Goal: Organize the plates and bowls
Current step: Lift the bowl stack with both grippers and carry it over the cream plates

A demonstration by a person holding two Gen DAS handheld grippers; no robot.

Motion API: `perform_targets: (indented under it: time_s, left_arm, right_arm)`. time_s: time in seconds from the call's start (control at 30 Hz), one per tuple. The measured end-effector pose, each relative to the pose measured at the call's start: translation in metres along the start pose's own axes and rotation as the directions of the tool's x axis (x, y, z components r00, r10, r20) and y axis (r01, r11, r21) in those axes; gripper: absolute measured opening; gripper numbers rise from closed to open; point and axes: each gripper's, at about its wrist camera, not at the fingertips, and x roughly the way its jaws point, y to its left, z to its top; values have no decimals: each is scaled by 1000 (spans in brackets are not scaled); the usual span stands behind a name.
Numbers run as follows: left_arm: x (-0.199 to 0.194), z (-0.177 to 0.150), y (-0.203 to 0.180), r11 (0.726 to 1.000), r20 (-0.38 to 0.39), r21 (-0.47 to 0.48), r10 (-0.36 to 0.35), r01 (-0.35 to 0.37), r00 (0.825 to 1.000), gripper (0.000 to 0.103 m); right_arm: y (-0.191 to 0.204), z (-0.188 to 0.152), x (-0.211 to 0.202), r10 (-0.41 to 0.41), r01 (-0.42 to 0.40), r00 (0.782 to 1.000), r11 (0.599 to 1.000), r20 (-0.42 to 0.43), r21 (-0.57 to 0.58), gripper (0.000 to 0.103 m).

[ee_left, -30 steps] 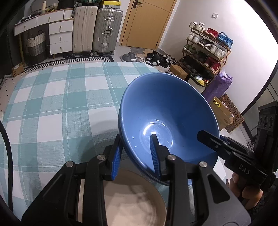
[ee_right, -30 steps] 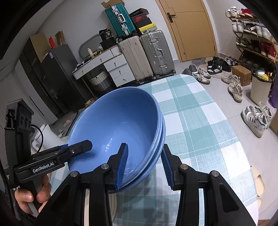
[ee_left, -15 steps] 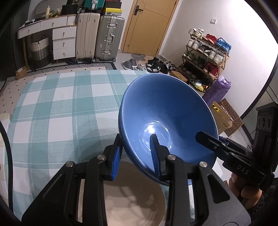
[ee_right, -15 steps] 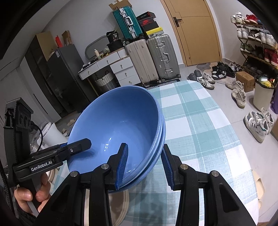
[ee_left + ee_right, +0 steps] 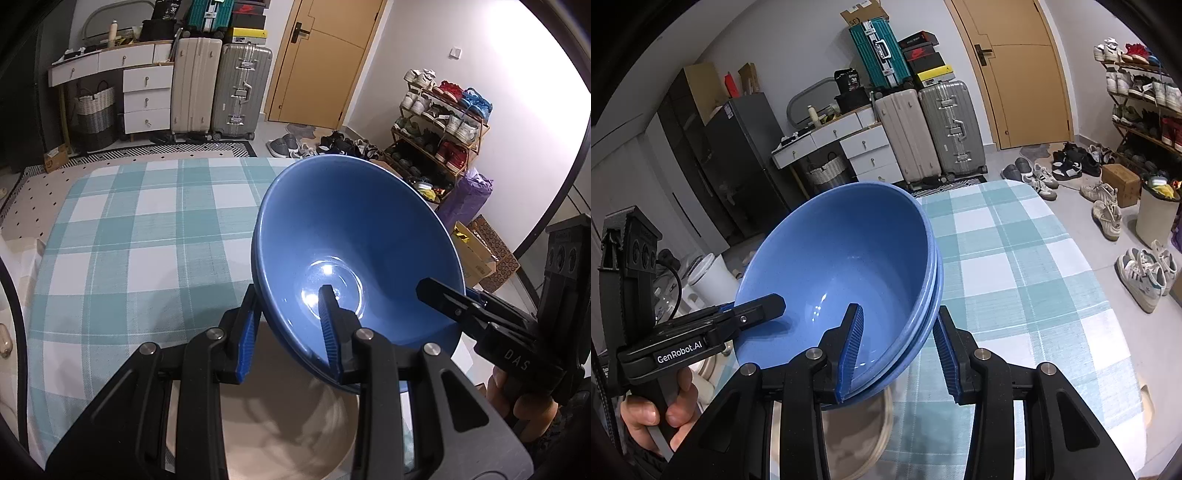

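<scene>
Blue bowls (image 5: 846, 273), nested into a stack whose doubled rims show at its right edge in the right wrist view, hang in the air at the middle of both frames, tilted so the hollow faces the cameras. The left gripper (image 5: 290, 332) is clamped on the near wall of the stack at lower centre of its own view, one blue pad inside the hollow and the other outside under the rim; in the right wrist view the same tool reaches in from the lower left. The right gripper (image 5: 899, 350) pinches the opposite rim at lower centre of its view, its inner pad flat against the bowl's inside, though whether the outer pad truly presses the stack is hard to tell. Below the stack, at the bottom of both frames, lies a beige plate (image 5: 288, 435) on the checked tablecloth (image 5: 140, 229), which stretches bare across the left and upper middle. The step in hand looks like a two-handed carry of the stacked bowls above the plate. The next move likely calls for levelling the stack, choosing a spot, lowering both hands together and loosening the jaws only once the base sits flat, since a tilted stack could slip apart.
</scene>
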Motion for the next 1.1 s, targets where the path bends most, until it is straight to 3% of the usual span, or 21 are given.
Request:
perform_targets:
  time_s: [0.4, 1.1]
  left_arm:
    - [-38, -17, 7, 999, 24, -21, 33, -32, 999, 28]
    - [-63, -51, 29, 994, 31, -67, 92, -89, 995, 28]
  right_arm:
    - [22, -10, -4, 30, -30, 1000, 999, -5, -30, 40]
    - [49, -32, 6, 80, -82, 996, 994, -37, -72, 40]
